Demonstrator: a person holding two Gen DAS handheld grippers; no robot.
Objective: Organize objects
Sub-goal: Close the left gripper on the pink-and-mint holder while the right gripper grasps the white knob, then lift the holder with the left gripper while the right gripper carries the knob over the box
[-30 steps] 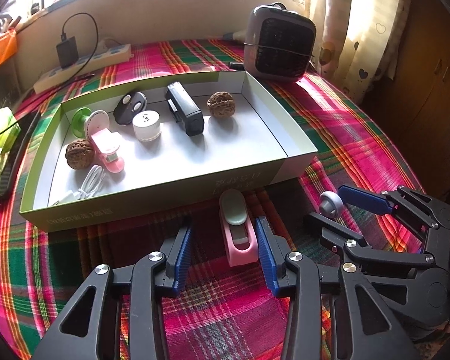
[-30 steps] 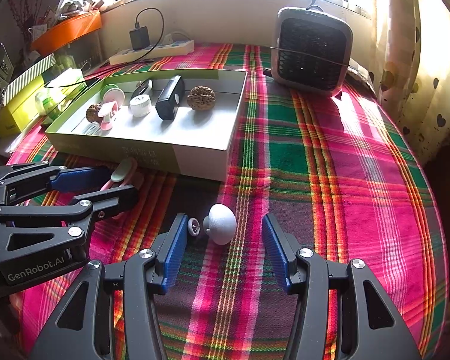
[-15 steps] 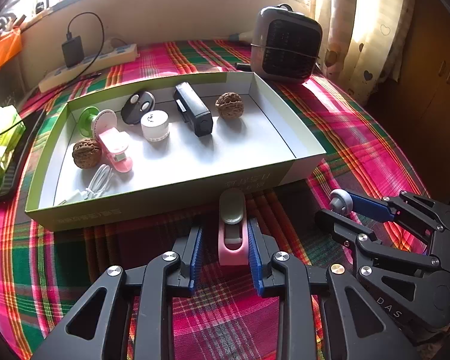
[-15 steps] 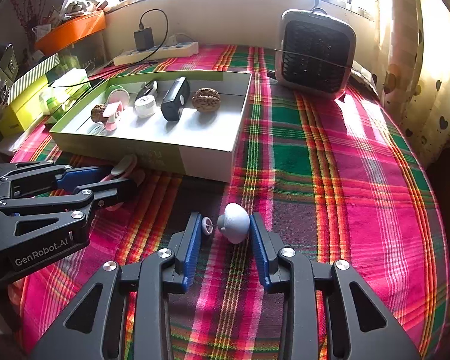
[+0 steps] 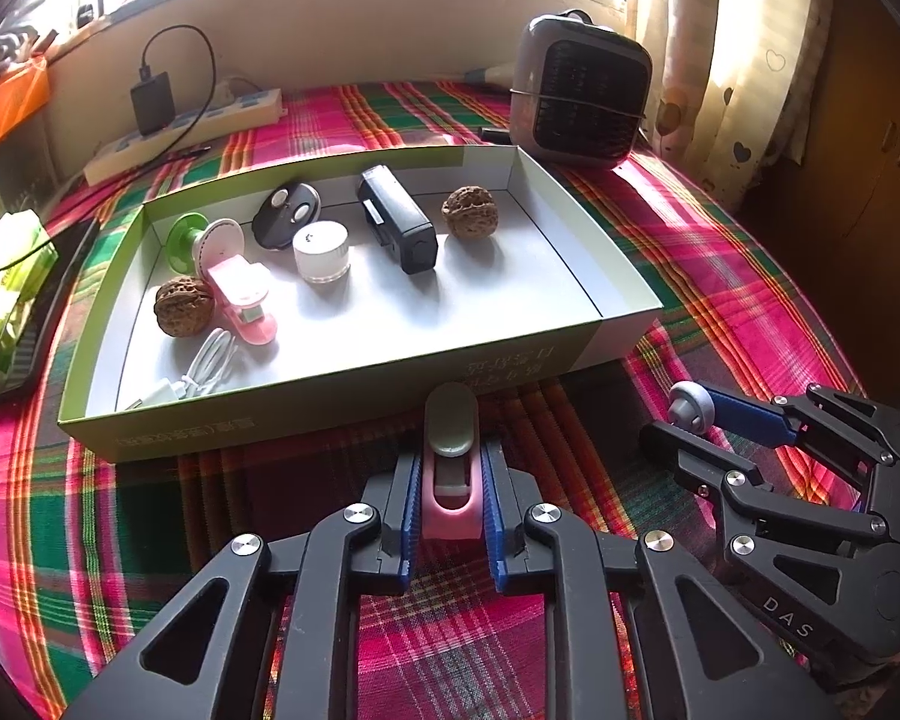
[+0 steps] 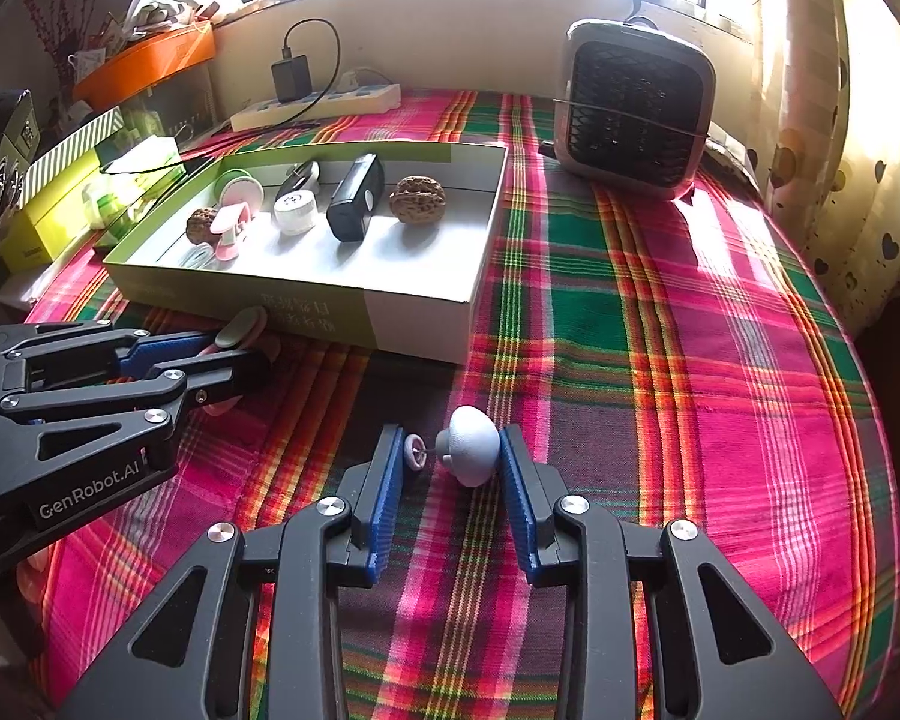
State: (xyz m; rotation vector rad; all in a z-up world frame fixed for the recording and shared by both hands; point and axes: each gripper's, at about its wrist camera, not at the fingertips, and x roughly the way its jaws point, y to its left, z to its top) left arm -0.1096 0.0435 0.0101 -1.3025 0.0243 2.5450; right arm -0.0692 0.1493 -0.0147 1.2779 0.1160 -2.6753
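My left gripper [image 5: 449, 468] is shut on a pink and grey clip [image 5: 450, 456] that lies on the plaid cloth just in front of the green box [image 5: 342, 396]. My right gripper [image 6: 453, 450] is closed around a small grey mushroom-shaped object [image 6: 471, 447] with a little pink disc [image 6: 415, 450] on a pin; both pads touch it. The box holds two walnuts [image 5: 469, 211], a black device [image 5: 397, 227], a white cap [image 5: 321, 252], a pink clip [image 5: 240, 294], a white cable and a green spool. In the left view the right gripper [image 5: 687, 420] shows at right.
A grey fan heater [image 5: 582, 102] stands behind the box at the back right. A power strip with a black charger [image 5: 180, 126] lies at the back left. A green packet and a black bar [image 5: 24, 324] lie left of the box. Curtains hang at right.
Both grippers have closed from wide open: the left onto the pink and grey clip, the right onto the grey mushroom-shaped object. Both objects rest on the cloth as before.
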